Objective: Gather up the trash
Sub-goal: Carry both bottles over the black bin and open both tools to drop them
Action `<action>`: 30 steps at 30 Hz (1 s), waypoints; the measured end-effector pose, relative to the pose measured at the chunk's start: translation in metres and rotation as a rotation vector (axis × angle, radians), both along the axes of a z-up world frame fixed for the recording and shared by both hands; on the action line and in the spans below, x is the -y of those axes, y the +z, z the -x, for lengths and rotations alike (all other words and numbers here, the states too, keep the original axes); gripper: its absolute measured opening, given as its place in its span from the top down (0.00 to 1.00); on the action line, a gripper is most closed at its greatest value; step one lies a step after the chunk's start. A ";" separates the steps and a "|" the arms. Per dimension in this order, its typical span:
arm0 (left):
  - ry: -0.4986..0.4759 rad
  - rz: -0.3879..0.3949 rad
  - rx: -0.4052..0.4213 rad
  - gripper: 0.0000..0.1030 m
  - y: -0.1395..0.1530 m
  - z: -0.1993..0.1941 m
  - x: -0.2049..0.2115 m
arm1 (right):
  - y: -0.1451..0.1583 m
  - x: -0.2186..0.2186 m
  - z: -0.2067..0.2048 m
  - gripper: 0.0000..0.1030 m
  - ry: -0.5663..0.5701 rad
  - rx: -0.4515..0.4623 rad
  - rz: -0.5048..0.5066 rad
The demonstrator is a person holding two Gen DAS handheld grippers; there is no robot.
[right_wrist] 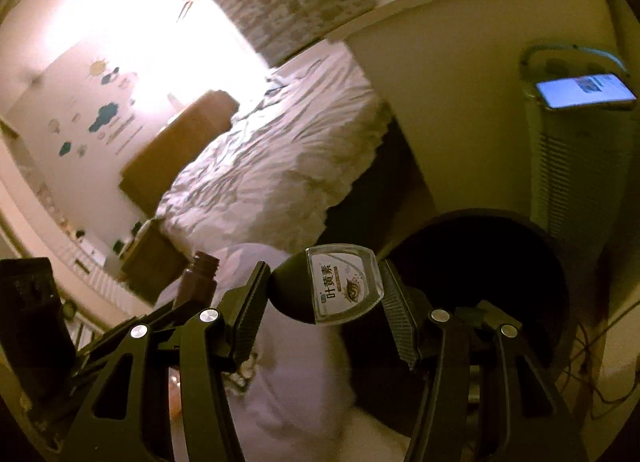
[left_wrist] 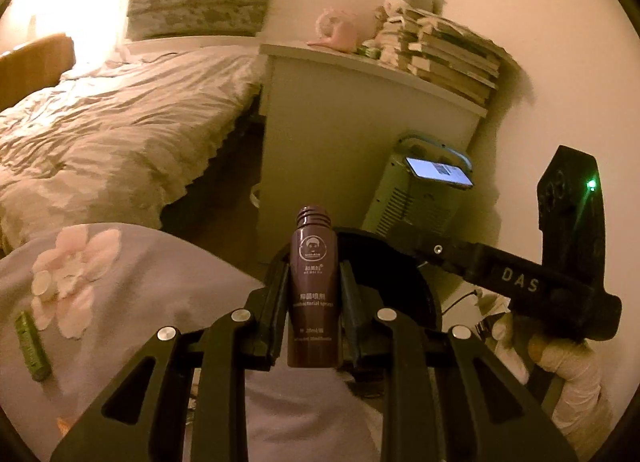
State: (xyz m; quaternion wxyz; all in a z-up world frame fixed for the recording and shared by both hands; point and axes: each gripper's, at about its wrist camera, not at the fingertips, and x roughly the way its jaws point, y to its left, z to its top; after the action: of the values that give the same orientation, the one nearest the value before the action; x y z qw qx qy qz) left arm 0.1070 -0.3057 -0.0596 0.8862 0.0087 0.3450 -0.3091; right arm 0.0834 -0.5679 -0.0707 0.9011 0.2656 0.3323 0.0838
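Above the near edge of the round black bin (left_wrist: 416, 282), the small brown capless plastic spray bottle (left_wrist: 313, 286) stands upright, pinched at mid-body by the left gripper (left_wrist: 314, 302). It looks light, stiff and slick-walled, so the flat middle is probably the safest hold. The right gripper (right_wrist: 324, 290) is clamped on a small dark eye-drop bottle with a clear labelled cap (right_wrist: 328, 286), likely just as light. Only the left view shows the green tube (left_wrist: 32, 346) on the flowered grey cushion (left_wrist: 132, 286); only the right view looks into the bin's dark mouth.
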 end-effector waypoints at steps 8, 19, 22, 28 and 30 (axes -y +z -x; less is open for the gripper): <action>-0.046 -0.026 -0.021 0.76 -0.014 -0.002 0.032 | -0.021 0.032 0.008 0.46 -0.068 -0.027 -0.022; -0.072 -0.055 -0.043 0.76 -0.025 -0.007 0.052 | -0.048 0.049 0.007 0.46 -0.097 -0.078 -0.045; -0.075 -0.058 -0.045 0.76 -0.026 -0.008 0.056 | -0.052 0.052 0.008 0.46 -0.103 -0.088 -0.051; -0.085 -0.064 -0.050 0.76 -0.029 -0.009 0.062 | -0.059 0.055 0.008 0.46 -0.114 -0.107 -0.060; -0.089 -0.064 -0.051 0.76 -0.029 -0.009 0.063 | -0.062 0.055 0.008 0.46 -0.116 -0.114 -0.061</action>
State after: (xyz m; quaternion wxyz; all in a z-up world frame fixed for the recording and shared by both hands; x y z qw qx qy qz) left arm 0.1165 -0.3683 -0.0887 0.8618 0.0443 0.3763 -0.3371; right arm 0.0754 -0.6229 -0.1325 0.8755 0.3163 0.3645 0.0262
